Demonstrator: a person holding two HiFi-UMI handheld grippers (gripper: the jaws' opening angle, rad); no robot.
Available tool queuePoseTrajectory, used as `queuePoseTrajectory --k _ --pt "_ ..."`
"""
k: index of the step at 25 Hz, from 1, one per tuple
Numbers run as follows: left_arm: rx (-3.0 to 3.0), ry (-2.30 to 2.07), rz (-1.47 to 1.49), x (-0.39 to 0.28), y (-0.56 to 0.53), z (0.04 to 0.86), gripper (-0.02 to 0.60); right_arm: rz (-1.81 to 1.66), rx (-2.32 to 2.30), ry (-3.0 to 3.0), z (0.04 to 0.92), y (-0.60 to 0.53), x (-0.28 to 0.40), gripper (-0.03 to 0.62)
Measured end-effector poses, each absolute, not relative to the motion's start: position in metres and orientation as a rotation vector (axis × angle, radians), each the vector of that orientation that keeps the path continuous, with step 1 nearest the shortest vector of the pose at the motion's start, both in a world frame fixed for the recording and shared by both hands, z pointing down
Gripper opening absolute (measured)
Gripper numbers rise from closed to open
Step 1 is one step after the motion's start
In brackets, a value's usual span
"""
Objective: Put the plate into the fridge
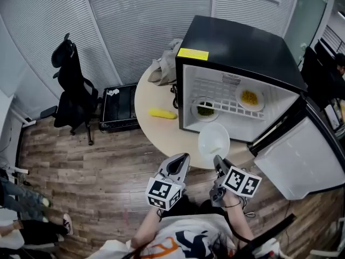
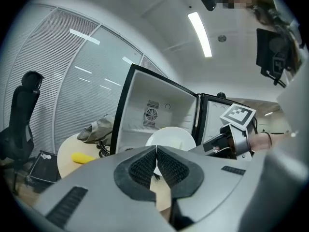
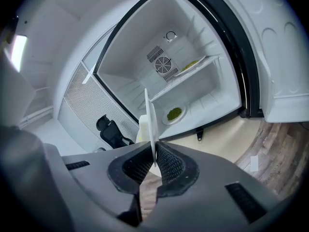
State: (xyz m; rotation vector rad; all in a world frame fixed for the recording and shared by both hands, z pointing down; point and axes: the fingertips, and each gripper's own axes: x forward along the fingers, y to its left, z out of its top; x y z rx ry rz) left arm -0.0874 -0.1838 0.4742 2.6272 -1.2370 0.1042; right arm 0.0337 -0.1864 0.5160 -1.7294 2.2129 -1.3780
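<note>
right gripper (image 1: 218,159) fingers (image 3: 170,164) pinch plate (image 1: 214,139) rim — before open fridge (image 1: 242,53) | left gripper (image 1: 185,156) fingers (image 2: 144,168) pressed together, empty

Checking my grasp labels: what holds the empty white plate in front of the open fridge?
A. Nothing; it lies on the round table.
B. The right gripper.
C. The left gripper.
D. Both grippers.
B: the right gripper pinches the rim of the white plate, while the left gripper is shut on nothing.

Left gripper (image 1: 182,159) held forward, jaws together, empty. Right gripper (image 1: 218,161) beside it, jaws clamped on the plate (image 1: 213,140) rim.
</note>
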Motion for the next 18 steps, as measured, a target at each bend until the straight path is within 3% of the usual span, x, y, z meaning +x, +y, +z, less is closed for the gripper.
queuePoseTrajectory --k 18 --pt "2.658 -1.164 0.083 -0.073 -0.218 0.471 0.012 -1.328 -1.624 2.068 0.467 -0.261 0.06 0.028"
